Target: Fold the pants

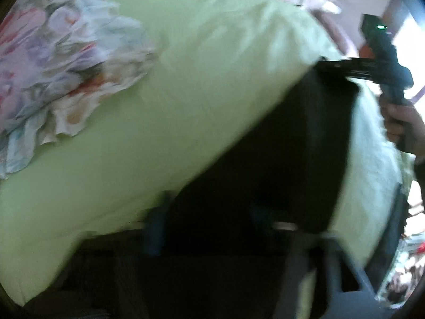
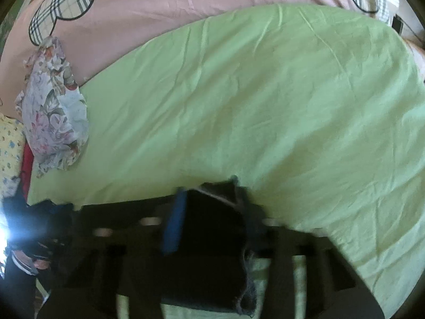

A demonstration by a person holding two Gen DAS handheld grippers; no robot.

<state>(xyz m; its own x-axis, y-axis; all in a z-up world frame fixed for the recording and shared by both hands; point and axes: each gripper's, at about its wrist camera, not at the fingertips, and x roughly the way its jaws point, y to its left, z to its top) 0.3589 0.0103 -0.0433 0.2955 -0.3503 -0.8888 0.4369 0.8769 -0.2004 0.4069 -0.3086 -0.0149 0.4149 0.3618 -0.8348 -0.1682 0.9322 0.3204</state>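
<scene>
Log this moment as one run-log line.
task: fold pants | right gripper: shut on dark pants | left gripper: pants between fingers, grip unclear | surface: green sheet | blur: heavy

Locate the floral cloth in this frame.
The crumpled floral cloth lies at the left edge of the green sheet, overlapping the pink bedding in the right wrist view; the left wrist view shows it upper left.
</scene>
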